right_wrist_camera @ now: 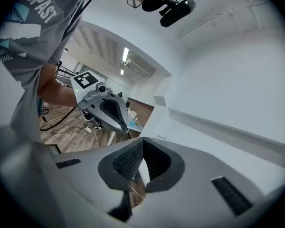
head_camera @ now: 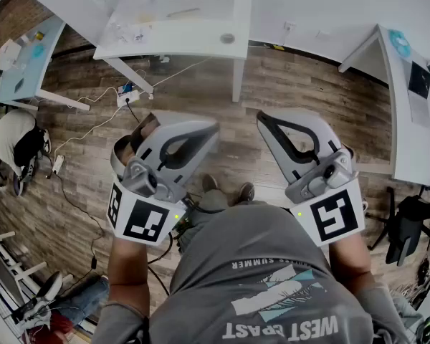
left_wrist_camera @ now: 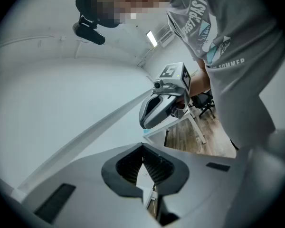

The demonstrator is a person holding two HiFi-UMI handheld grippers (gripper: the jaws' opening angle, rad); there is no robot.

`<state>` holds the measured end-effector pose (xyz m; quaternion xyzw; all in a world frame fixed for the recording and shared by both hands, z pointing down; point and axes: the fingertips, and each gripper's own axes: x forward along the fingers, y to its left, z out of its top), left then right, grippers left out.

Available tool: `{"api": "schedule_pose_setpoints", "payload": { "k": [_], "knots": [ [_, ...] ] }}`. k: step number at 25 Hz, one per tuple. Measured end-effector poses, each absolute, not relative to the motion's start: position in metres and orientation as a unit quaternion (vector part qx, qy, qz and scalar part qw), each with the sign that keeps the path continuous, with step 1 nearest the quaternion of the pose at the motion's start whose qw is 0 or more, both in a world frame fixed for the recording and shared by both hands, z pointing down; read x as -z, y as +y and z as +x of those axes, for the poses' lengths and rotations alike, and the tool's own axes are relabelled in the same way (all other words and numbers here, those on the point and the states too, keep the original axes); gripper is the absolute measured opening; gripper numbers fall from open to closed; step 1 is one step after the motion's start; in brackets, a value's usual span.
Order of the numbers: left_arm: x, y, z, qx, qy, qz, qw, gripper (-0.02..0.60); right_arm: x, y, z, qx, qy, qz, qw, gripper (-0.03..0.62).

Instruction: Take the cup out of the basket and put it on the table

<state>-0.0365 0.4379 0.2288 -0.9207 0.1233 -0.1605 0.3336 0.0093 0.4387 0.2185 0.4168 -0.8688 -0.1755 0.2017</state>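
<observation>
No cup and no basket show in any view. I hold both grippers close in front of my chest, over the wooden floor. In the head view the left gripper (head_camera: pixel 209 132) and the right gripper (head_camera: pixel 264 117) point away from me, side by side. The left gripper (left_wrist_camera: pixel 143 147) has its jaws together with nothing between them. The right gripper (right_wrist_camera: pixel 142 142) is likewise shut and empty. Each gripper view looks up at white walls and ceiling. The right gripper's body (left_wrist_camera: pixel 162 103) shows in the left gripper view. The left gripper's body (right_wrist_camera: pixel 107 109) shows in the right gripper view.
A white table (head_camera: pixel 201 27) stands ahead with small items on it. Another white table (head_camera: pixel 416 113) is at the right, a blue-topped desk (head_camera: pixel 18 67) at the left. Cables and a power strip (head_camera: pixel 127 94) lie on the floor. A dark chair (head_camera: pixel 405 231) stands at the right.
</observation>
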Motion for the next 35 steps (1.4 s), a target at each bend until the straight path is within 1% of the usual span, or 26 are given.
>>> {"api": "schedule_pose_setpoints", "payload": {
  "k": [15,19,29,35],
  "knots": [
    [-0.234,0.445,-0.011,0.174,0.122,-0.919,0.331,0.009,-0.229,0.440,0.033,0.150,-0.878,0.409,0.197,0.012],
    [-0.236,0.446,-0.009,0.173,0.120,-0.920,0.331,0.009,-0.226,0.439,0.033,0.150,-0.879,0.414,0.183,0.012],
    [-0.237,0.415,-0.037,0.161,0.106,-0.924,0.331,0.009,-0.223,0.409,0.013,0.167,-0.857,0.446,0.198,0.012],
    [-0.231,0.382,-0.068,0.144,0.096,-0.924,0.341,0.009,-0.219,0.376,-0.013,0.174,-0.842,0.465,0.211,0.012]
  ]
}}
